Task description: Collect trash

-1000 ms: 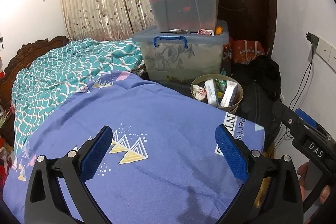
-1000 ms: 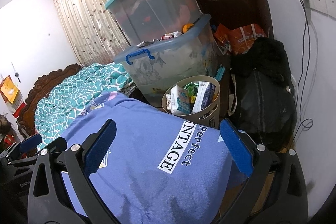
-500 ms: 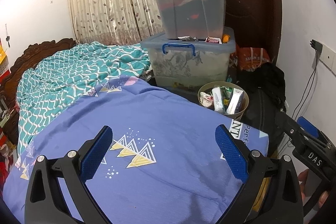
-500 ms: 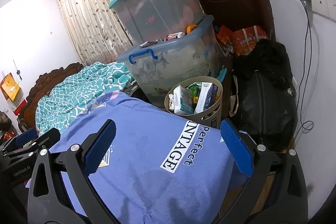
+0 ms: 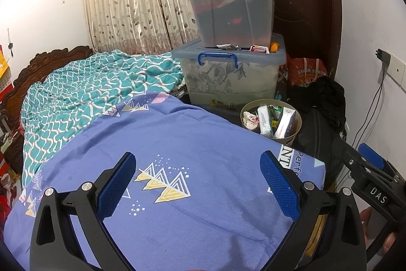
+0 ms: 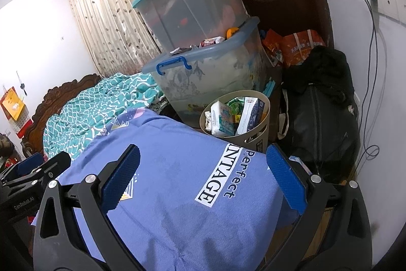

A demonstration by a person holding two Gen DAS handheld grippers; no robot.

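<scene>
Blanket (image 6: 177, 182) hides the bin's (image 6: 264, 123) base.

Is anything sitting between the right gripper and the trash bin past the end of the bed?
Only the bed corner. The open right gripper hangs over the blue bedspread, and the full trash bin stands just beyond its edge, with nothing else visible between them.

Over the bed: the purple sheet (image 5: 192, 144) lies flat, open space above it.
Bin access: the trash bin (image 6: 264, 103) is open from above, packed with cartons.
Behind: stacked storage boxes (image 5: 228, 78) block.
Right side: black bag (image 6: 319, 118) crowds the bin.
</scene>
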